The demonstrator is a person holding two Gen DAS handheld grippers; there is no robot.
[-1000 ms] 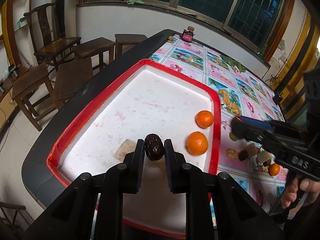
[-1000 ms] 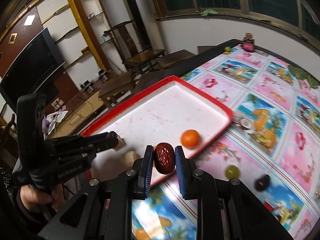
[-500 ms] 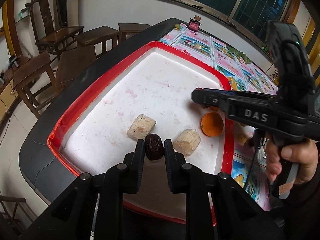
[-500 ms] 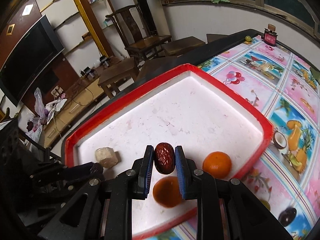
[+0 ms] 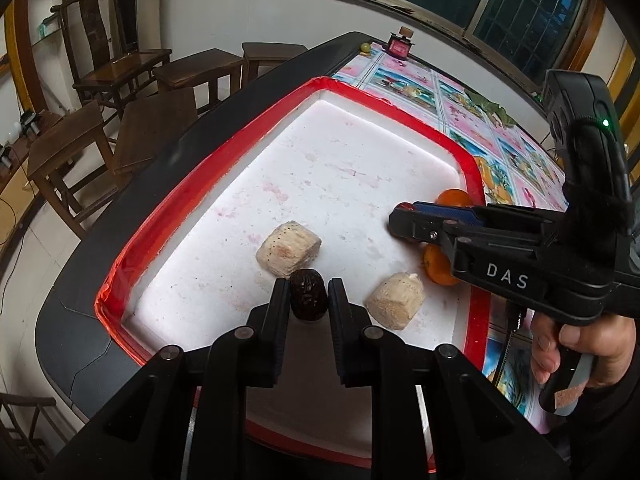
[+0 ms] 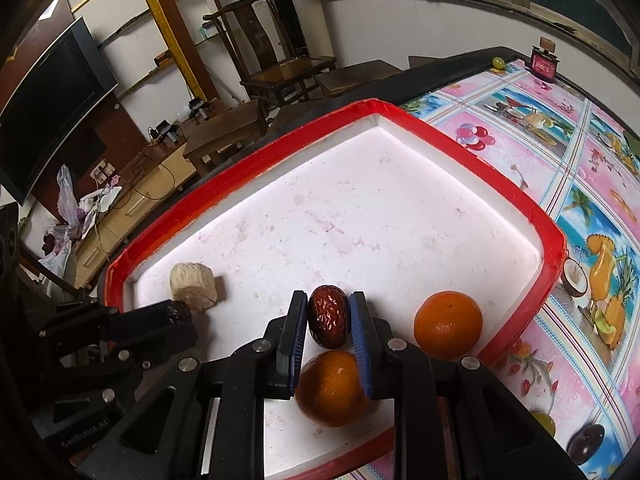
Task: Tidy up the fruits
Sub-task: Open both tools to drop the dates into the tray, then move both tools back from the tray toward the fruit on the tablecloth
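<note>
Since the earlier frame, the right gripper (image 6: pixel 329 320) has moved over the tray (image 6: pixel 554 240), clamping a red date (image 6: pixel 328 316); left gripper (image 5: pixel 308 296) clamps a dark date (image 5: pixel 307 295).

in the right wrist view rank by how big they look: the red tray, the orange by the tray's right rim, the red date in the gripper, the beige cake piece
1. red tray
2. orange
3. red date and beige cake piece: they look alike, and the date is nearer the camera, so unranked
</note>
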